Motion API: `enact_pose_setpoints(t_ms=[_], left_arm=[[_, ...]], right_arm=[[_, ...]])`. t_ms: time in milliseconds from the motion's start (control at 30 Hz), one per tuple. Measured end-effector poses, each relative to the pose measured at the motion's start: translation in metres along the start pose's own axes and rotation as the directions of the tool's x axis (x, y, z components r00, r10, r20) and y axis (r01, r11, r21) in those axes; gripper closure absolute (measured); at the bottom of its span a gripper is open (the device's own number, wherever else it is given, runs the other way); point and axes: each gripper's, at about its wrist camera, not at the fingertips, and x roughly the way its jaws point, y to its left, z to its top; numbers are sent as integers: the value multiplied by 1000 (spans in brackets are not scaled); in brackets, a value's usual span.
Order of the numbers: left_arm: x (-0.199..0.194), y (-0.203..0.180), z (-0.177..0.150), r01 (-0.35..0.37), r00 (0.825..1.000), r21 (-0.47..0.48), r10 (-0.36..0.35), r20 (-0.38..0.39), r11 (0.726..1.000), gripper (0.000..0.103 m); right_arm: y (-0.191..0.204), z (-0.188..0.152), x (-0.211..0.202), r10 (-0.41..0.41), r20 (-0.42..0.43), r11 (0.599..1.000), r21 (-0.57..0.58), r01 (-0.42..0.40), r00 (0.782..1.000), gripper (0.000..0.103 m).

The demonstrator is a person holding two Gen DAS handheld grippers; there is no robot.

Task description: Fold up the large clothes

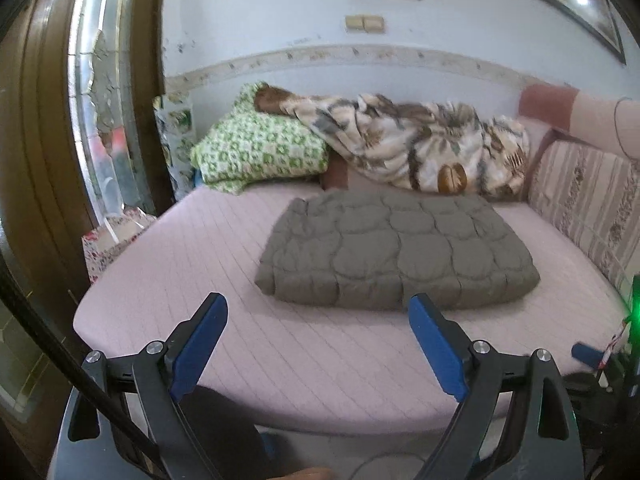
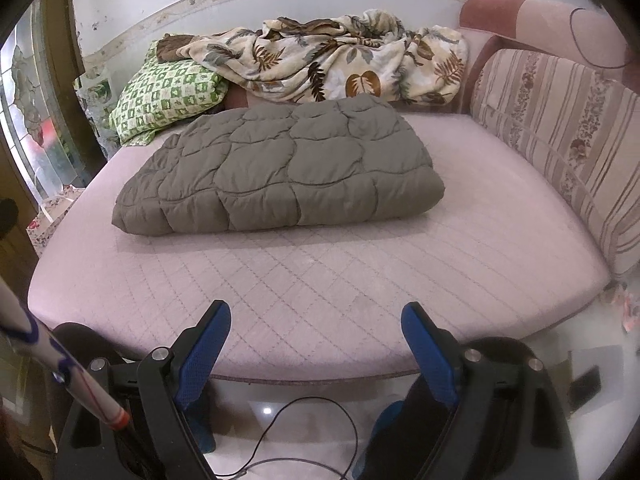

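A grey-brown quilted garment (image 1: 396, 250) lies folded into a thick rectangle on the pink quilted bed (image 1: 180, 264). It also shows in the right wrist view (image 2: 280, 168), on the far half of the bed (image 2: 480, 240). My left gripper (image 1: 318, 320) is open and empty, held back over the bed's near edge, short of the garment. My right gripper (image 2: 316, 328) is open and empty too, over the near edge, well apart from the garment.
A leaf-print blanket (image 2: 344, 56) and a green-checked pillow (image 2: 168, 96) are piled along the back wall. A striped cushion (image 2: 560, 136) lines the right side. A wooden door with glass (image 1: 100, 92) stands at left. A cable (image 2: 304, 432) lies on the floor below.
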Motion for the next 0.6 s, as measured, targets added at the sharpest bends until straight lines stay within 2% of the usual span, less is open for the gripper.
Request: enact_pose_setpoints(t_ms=[167, 267, 600], left_arm=[[14, -6, -7, 46, 996, -14, -47, -81, 999, 12], [26, -8, -12, 71, 988, -29, -74, -139, 997, 12], [51, -14, -22, 68, 974, -29, -73, -216, 997, 12]], right_arm=[[2, -2, 1, -75, 21, 997, -16, 76, 997, 12], [0, -3, 6, -83, 8, 996, -9, 83, 996, 12], [2, -5, 23, -115, -23, 993, -14, 115, 993, 12]])
